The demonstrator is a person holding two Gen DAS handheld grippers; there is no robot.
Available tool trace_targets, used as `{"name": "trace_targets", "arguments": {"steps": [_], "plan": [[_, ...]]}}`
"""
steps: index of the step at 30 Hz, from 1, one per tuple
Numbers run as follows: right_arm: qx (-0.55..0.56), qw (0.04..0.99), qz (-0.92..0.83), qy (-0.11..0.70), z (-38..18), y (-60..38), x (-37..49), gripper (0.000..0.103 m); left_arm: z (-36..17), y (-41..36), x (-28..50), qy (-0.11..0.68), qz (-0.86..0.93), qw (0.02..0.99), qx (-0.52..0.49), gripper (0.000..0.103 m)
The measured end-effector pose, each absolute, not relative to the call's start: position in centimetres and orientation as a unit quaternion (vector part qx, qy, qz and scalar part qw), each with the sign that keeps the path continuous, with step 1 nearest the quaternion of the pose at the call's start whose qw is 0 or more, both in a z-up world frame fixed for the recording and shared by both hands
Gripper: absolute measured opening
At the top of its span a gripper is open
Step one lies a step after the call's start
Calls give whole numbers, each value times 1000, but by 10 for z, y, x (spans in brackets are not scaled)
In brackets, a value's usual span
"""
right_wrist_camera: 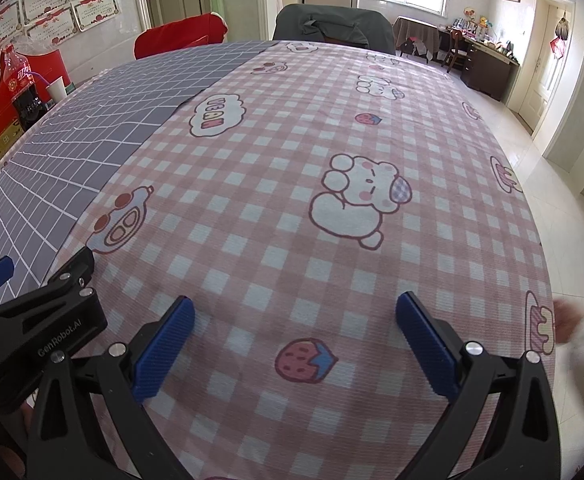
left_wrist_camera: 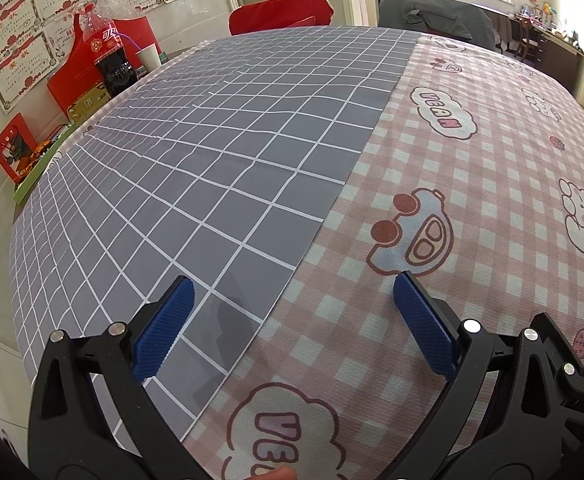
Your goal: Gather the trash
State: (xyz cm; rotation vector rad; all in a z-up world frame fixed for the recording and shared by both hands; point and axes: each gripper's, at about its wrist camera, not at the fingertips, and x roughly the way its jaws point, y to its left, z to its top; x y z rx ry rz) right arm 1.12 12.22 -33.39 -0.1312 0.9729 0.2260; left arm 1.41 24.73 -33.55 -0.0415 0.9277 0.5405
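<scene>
Jaws on both the left gripper [left_wrist_camera: 292, 292] and right gripper [right_wrist_camera: 294, 316] gape empty above the tablecloth [right_wrist_camera: 292, 208], where no trash shows, so its handling cannot be judged.

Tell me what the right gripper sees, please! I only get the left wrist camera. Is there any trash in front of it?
Observer: No clear trash. The right gripper is open over the pink checked cloth, and a printed strawberry shows between its fingers.
Operator: Anything past the table's edge?
Observer: A blurry white-and-pinkish shape sits at the right edge of the right wrist view. I cannot tell what it is.
</scene>
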Motion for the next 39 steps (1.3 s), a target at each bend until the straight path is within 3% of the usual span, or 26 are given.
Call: {"name": "trace_targets", "arguments": {"steps": [13,39], "plan": [[-63,876,108,466,-334,123,11,99,-341,263,10,444,236,859,-92,98],[-63,876,108,466,-334,122,11,99,-342,264,10,444,237,858,-100,98]]}}
